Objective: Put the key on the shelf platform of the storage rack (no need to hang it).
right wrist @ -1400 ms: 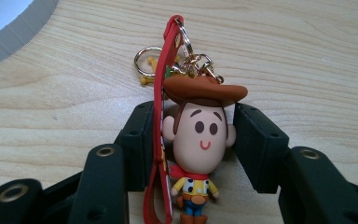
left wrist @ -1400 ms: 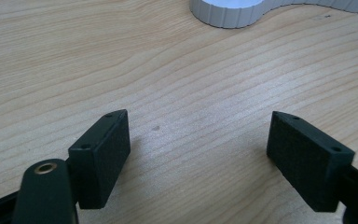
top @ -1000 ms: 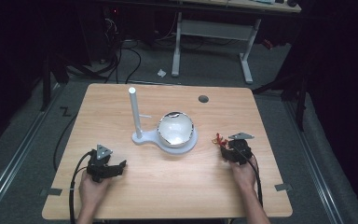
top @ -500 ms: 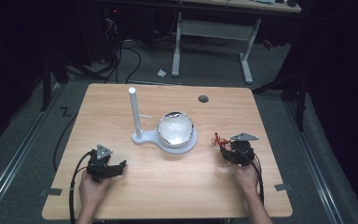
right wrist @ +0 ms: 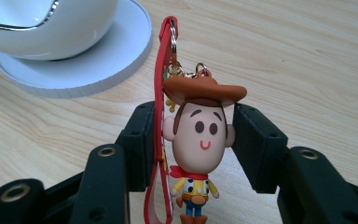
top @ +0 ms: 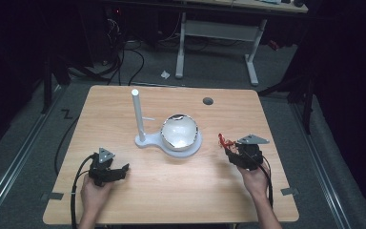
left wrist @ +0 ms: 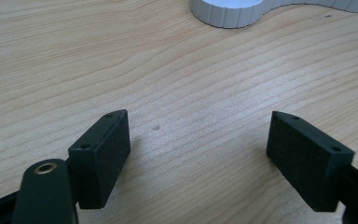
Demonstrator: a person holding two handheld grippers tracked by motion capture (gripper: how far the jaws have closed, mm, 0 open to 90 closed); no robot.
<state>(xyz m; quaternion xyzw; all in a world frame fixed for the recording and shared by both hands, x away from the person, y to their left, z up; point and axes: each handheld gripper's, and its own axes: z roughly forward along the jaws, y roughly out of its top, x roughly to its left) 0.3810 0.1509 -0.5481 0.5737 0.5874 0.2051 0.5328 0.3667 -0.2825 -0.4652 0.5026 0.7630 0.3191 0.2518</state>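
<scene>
Right gripper view: the right gripper [right wrist: 198, 140] has its jaws clenched on a cowboy figure keychain [right wrist: 199, 140]; the left gripper [left wrist: 198, 154] rests released on the desk [left wrist: 177, 74].

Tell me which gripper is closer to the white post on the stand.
Left. The left gripper sits just below and left of the white post; the right gripper, holding a cowboy keychain, is farther off, beyond the bowl.

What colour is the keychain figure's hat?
Brown, on the cowboy figure; clearest in the right gripper view.
</scene>
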